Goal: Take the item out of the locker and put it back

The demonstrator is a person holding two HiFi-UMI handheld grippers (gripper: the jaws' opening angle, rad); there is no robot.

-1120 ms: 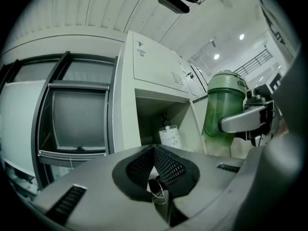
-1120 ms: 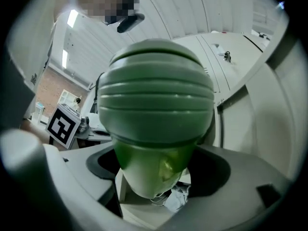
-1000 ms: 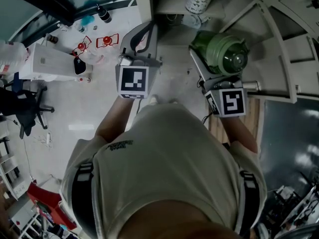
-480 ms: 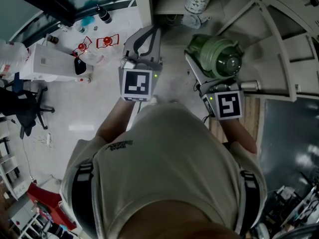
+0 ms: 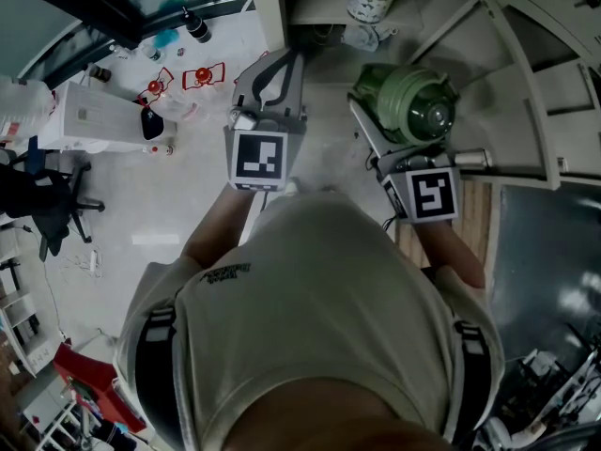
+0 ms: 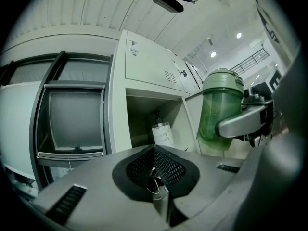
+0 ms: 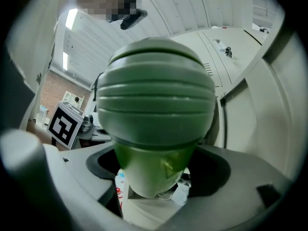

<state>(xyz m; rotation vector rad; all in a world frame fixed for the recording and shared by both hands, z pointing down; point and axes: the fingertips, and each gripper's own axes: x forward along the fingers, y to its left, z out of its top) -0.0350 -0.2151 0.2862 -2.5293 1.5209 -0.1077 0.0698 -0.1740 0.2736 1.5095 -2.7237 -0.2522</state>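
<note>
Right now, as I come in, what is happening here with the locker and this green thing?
A person stands in front of an open locker with a gripper in each hand. The right gripper has its fingers closed on a green bottle and holds it upright in the air, just outside the open compartment. The left gripper is shut and empty, next to it. A clear bottle stands inside the compartment.

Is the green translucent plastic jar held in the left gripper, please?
No, the left gripper's jaws meet with nothing between them, while the green jar sits clamped in the right gripper.
</note>
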